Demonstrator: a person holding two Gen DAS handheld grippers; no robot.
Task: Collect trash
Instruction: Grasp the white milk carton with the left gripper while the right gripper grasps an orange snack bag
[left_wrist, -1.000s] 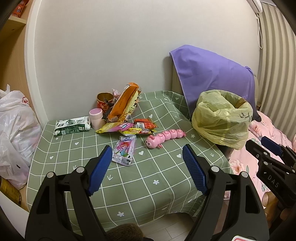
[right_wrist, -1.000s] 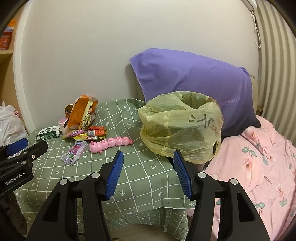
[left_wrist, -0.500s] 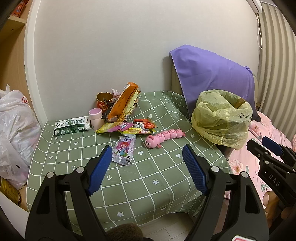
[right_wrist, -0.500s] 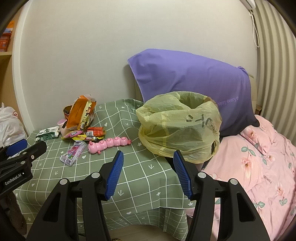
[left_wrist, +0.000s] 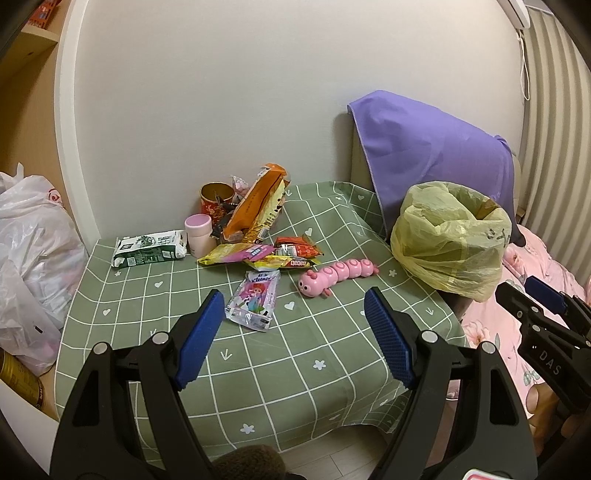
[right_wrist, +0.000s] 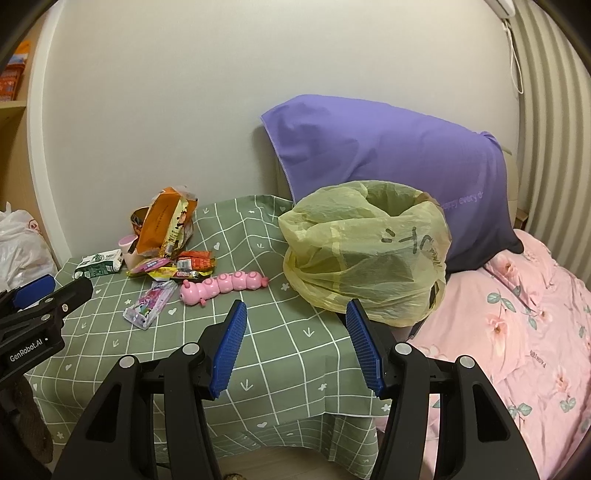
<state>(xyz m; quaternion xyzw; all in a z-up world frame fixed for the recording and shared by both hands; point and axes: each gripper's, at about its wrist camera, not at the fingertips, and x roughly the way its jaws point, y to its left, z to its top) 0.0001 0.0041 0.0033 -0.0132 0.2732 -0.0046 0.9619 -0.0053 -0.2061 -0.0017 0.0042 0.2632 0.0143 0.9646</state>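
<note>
A desk (left_wrist: 258, 369) draped in a green checked cloth with white hearts and flowers is seen against a pale wall. At its right edge a bin lined with a thin yellow plastic bag (right_wrist: 365, 254) is placed, mouth open, with a purple pillow (right_wrist: 388, 155) propped behind it and a pink floral bedspread (right_wrist: 524, 332) beside it. The trash is gathered near the desk's back left: a large orange snack bag (left_wrist: 255, 206) is leaned upright, crumpled yellow and red wrappers (left_wrist: 273, 256) are piled in front of it, and a flat purple cartoon-printed pouch (left_wrist: 255, 299) is laid just nearer. A pink segmented caterpillar toy (left_wrist: 338, 275) is set between wrappers and bin. The left tongs (left_wrist: 295, 339) and right tongs (right_wrist: 295, 347) are held spread wide above the desk's front, nothing between their blue pads.
</note>
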